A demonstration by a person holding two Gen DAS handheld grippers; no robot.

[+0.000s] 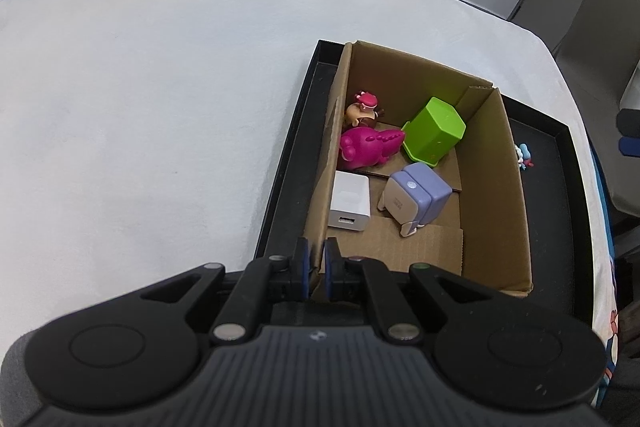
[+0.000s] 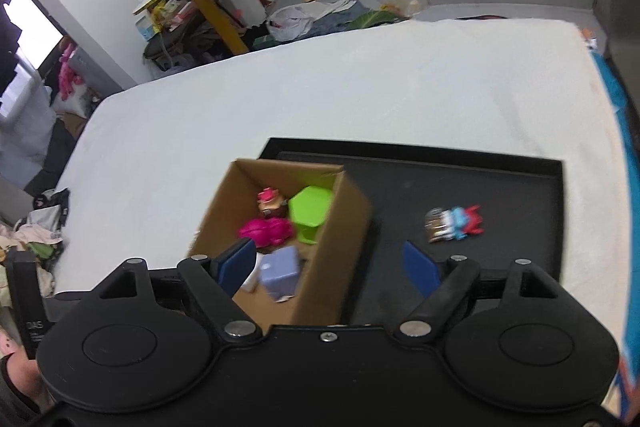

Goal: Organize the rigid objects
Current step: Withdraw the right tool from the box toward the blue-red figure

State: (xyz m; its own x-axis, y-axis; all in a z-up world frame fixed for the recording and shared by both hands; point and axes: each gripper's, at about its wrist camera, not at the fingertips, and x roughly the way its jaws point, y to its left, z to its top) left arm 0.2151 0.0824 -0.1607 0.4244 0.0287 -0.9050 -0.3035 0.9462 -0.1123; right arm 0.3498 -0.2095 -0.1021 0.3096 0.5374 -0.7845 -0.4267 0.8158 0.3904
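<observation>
Cardboard box (image 1: 492, 187), brown, open-topped and oblong, sits inside a shallow black rectangular tray (image 1: 556, 163) on a white cloth-covered table (image 1: 160, 107); in the left wrist view its long axis runs away from the camera, leaning slightly toward the upper left, and it fills the tray's left part. Inside lie a bright green hexagonal plastic container (image 1: 438, 133) tipped on its side with its closed base facing up and right, a magenta plastic dinosaur toy (image 1: 368, 147) lying lengthwise across the box with its tail toward the green container, a small brown figurine with a pink cap (image 1: 364, 109) behind it, a white cube-shaped charger (image 1: 349, 203) against the left wall, and a lavender cube-shaped charger (image 1: 416, 197) with its prongs toward the camera. The left gripper (image 1: 316, 263) is clamped on the box's near left wall, pads pressed to either side of the cardboard. The right gripper (image 2: 332, 265) hovers with blue pads spread wide. A small red-and-blue toy figure (image 2: 454, 225) lies on the tray floor, right of the box.
</observation>
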